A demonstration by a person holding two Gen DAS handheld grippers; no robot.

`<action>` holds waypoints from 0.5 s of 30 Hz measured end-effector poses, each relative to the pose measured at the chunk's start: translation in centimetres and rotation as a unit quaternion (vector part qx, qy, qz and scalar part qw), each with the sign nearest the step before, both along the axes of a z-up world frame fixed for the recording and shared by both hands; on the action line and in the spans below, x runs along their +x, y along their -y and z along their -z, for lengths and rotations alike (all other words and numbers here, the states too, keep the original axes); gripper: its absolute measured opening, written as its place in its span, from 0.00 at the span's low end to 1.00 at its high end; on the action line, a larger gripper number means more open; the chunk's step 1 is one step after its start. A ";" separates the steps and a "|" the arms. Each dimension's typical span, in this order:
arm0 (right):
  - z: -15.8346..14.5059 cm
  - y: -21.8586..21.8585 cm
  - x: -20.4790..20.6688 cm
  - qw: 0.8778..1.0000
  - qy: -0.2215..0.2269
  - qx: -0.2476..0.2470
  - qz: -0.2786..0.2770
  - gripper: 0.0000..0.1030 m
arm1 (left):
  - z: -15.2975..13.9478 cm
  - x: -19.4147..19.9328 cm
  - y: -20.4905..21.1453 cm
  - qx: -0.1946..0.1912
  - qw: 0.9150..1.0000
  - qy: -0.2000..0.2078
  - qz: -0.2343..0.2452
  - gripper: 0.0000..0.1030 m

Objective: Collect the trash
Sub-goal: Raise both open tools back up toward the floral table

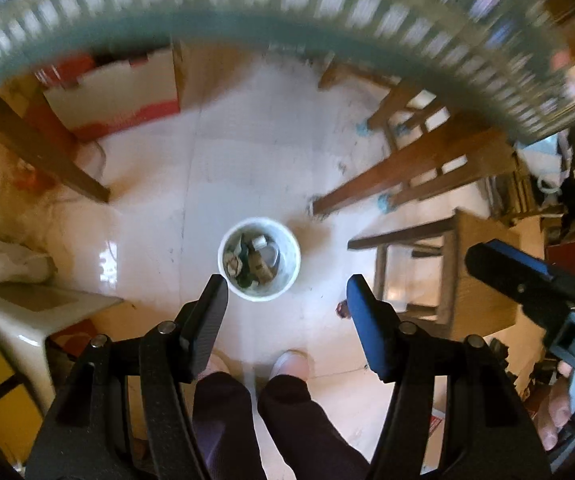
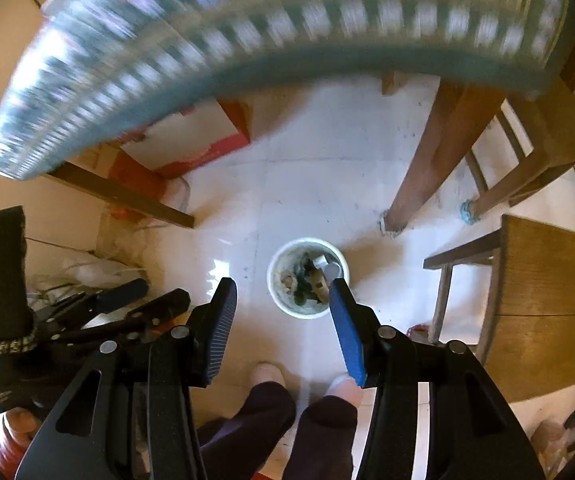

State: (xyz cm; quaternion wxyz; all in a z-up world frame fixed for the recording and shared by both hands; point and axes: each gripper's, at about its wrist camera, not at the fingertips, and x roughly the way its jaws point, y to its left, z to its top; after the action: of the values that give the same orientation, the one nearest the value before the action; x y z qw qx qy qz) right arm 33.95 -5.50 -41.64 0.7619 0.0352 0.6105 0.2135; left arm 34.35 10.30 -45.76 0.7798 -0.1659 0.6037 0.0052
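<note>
Left gripper (image 1: pixel 287 300) hangs high above the floor, pointing steeply down, jaws standing well apart with nothing between them, only pale tile showing in the gap. Right gripper (image 2: pixel 283 300) does the same beside it, jaws parted a little less wide, and they too carry nothing. Straight below both sits the white bin (image 1: pixel 292 257), standing upright on the tiled floor (image 1: pixel 247 152) with its round mouth facing up toward the cameras, its long axis running floor to ceiling. Inside it lies the trash (image 1: pixel 252 262): crumpled scraps, a brownish piece, something white and capped near the top; which way each piece lies is too small to tell. From the right wrist view the blue pad (image 2: pixel 347 332) overlaps the bin's rim in the picture, but the bin is far beneath it. Wooden table legs (image 1: pixel 371 182) slant down on either side of the bin, a wooden stool (image 2: pixel 551 280) stands to its right, and the person's two slippered feet (image 1: pixel 291 364) are planted just short of it. Across the top sweeps the blurred patterned table edge (image 1: pixel 287 12).
</note>
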 end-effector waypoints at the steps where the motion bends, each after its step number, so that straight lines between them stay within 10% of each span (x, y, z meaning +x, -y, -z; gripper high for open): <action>1: -1.4 -0.1 -0.2 1.000 0.007 0.002 0.001 0.43 | -1.4 -0.1 -0.3 0.000 1.000 0.008 -0.001 0.59; 15: -21.0 -1.8 -4.5 0.991 0.128 0.029 0.009 0.43 | -25.0 -3.6 -2.7 0.015 0.985 0.170 -0.008 0.59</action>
State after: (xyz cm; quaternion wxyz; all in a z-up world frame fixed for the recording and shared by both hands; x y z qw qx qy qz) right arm 29.47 -3.70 -20.68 0.8345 0.0347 0.5009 0.2267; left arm 30.74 12.96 -20.74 0.8733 -0.1574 0.4610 -0.0077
